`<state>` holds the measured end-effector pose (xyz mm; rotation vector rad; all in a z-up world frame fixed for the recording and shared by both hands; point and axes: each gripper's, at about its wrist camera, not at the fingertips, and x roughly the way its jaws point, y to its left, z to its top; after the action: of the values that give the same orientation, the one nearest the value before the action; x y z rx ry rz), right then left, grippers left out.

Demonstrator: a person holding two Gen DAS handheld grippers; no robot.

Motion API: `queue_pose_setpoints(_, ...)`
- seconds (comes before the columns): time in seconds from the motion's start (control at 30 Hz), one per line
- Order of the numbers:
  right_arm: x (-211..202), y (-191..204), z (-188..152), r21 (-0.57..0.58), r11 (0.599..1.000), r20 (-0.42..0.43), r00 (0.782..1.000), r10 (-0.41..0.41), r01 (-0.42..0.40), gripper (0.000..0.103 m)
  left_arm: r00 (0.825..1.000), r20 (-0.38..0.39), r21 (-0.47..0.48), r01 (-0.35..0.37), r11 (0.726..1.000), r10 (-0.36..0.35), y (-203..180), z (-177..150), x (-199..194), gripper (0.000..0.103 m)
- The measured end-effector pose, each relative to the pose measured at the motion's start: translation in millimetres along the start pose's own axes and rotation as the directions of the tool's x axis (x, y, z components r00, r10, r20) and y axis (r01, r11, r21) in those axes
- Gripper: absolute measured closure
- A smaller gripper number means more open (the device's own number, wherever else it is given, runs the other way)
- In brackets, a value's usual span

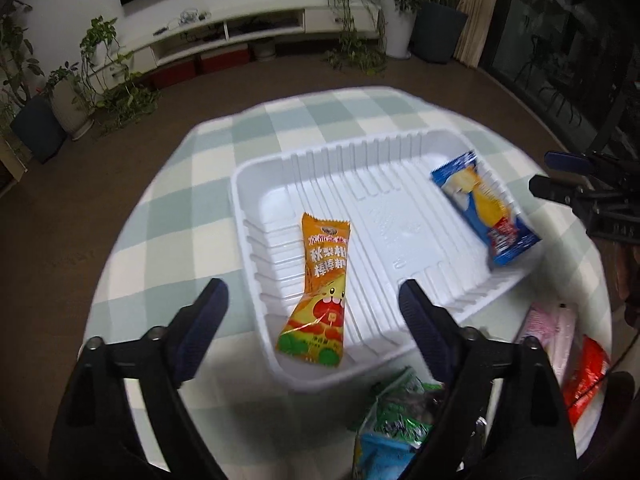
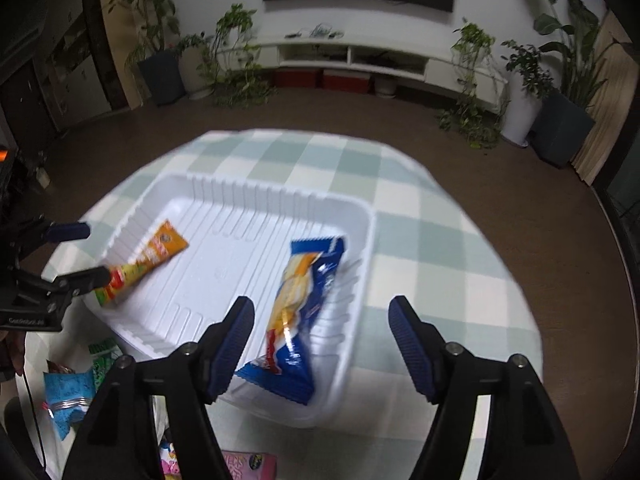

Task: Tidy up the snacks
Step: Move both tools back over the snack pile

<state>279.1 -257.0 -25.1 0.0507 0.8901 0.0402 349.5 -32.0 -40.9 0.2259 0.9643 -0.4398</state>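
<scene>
Left wrist view: left gripper (image 1: 312,300) above near edge of white tray (image 1: 400,152), fingers spread wide, nothing between them. Orange snack packet (image 1: 322,280) lies in tray, near end leaning on near wall. Blue snack packet (image 1: 486,210) lies along tray's right wall. Loose snacks (image 1: 394,412) on checked tablecloth (image 1: 180,184) outside tray.

Right wrist view: right gripper (image 2: 320,342) over tray's near right corner, fingers apart, empty; blue packet below, untouched.

Dim room, motion blur, fisheye edges dark, curved
</scene>
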Motion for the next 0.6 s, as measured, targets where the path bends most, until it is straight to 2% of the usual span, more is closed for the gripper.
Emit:
queue_pose_setpoints(0.03, -12, -4, 1, 0.009, 1.0, 0.028, 1.0, 0.005, -0.005, 0.027, 0.999, 0.032, 0.006, 0.007, 1.0, -0.007, 0, -3, -15, 0.0)
queue_pose_setpoints(0.17, -81, -12, -2, 0.045, 0.998, 0.185, 0.982, 0.036, -0.046, 0.014, 0.992, 0.123, 0.035, -0.008, 0.999, 0.004, -3, -23, -66, 0.0)
queue_pose_setpoints(0.23, -120, -11, -16, 0.069, 0.99, 0.273, 0.957, 0.101, -0.124, 0.003, 0.989, 0.146, 0.018, -0.004, 1.0, 0.001, -2, -40, -88, 0.0)
queue_pose_setpoints(0.3, -153, -5, -39, 0.089, 0.971, 0.34, 0.923, 0.181, -0.223, 0.0, 0.988, 0.156, -0.018, -0.006, 1.0, 0.009, -2, -61, -108, 0.0)
queue_pose_setpoints(0.4, -178, 10, -75, 0.088, 0.941, 0.365, 0.889, 0.276, -0.327, 0.0, 0.989, 0.149, -0.058, -0.01, 0.998, 0.018, -7, -101, -126, 0.0)
queue_pose_setpoints(0.43, -187, 18, -93, 0.09, 0.924, 0.376, 0.872, 0.314, -0.372, 0.0, 0.99, 0.143, -0.065, -0.007, 0.998, 0.016, -10, -112, -129, 0.0)
queue_pose_setpoints(0.53, -194, 40, -129, 0.082, 0.906, 0.365, 0.858, 0.361, -0.416, 0.0, 0.993, 0.121, -0.084, 0.017, 0.996, -0.007, -22, -150, -134, 0.0)
queue_pose_setpoints(0.6, -195, 53, -152, 0.086, 0.906, 0.353, 0.863, 0.361, -0.414, 0.0, 0.995, 0.097, -0.092, 0.044, 0.995, -0.035, -30, -171, -131, 0.0)
